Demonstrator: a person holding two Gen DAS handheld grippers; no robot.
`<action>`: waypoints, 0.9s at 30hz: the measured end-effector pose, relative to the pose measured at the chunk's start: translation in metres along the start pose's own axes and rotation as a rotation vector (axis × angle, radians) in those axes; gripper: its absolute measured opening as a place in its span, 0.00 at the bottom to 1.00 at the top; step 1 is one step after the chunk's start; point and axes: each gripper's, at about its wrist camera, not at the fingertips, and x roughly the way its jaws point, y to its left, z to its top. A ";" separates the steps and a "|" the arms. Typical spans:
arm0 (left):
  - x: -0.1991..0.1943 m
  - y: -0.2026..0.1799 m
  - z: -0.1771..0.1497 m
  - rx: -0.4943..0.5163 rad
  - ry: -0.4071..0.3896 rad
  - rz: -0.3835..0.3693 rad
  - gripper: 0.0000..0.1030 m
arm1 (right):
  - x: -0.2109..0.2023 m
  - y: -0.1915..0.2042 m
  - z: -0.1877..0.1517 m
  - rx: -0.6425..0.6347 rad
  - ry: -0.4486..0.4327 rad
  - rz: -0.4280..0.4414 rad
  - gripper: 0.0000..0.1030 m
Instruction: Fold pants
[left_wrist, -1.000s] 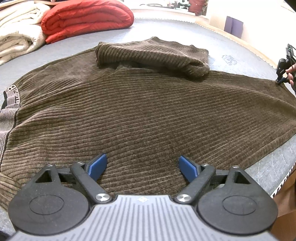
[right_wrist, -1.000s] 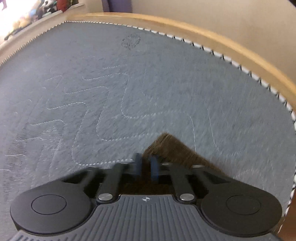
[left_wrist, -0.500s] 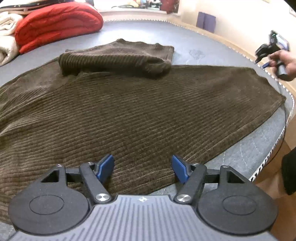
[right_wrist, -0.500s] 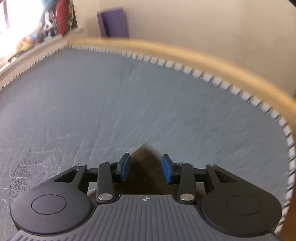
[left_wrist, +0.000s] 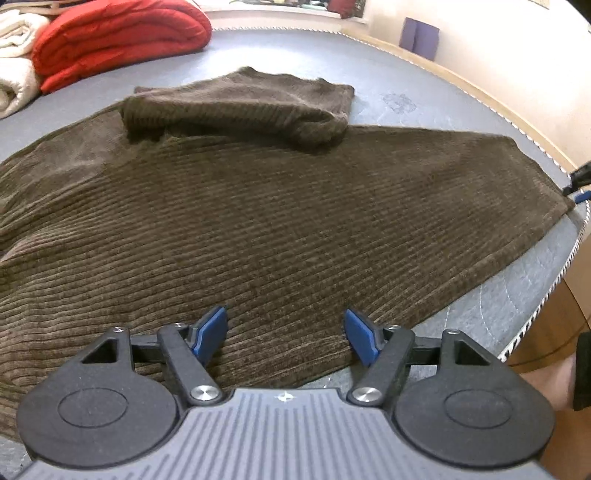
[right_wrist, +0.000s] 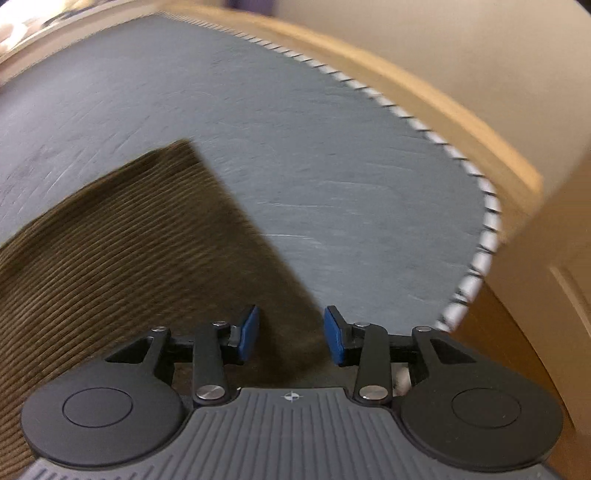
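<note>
now lets go of the pants (left_wrist: 288, 221) hem with the right gripper (right_wrist: 291, 334), jaws parted, left gripper (left_wrist: 286, 334) spread wide over the near edge, leaving the pants flat on the bed (right_wrist: 332, 166), one leg bunched, ready for folding.

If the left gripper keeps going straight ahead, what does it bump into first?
Probably the brown corduroy pants spread right under and ahead of the open left gripper. Further along sits their bunched-up leg, though depth is unclear.

I am holding my left gripper (left_wrist: 285, 334) wide open and my right gripper (right_wrist: 291, 339) open, both gripping nothing.
</note>
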 end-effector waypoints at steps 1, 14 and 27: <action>-0.002 0.001 0.001 -0.010 -0.013 0.016 0.74 | -0.005 -0.002 -0.001 0.015 -0.005 0.010 0.42; 0.000 0.021 0.008 -0.067 0.042 0.123 0.75 | -0.097 0.066 -0.005 -0.062 -0.223 0.155 0.46; -0.001 0.053 0.008 -0.166 0.005 0.235 0.40 | -0.196 0.235 -0.010 -0.379 -0.416 0.667 0.53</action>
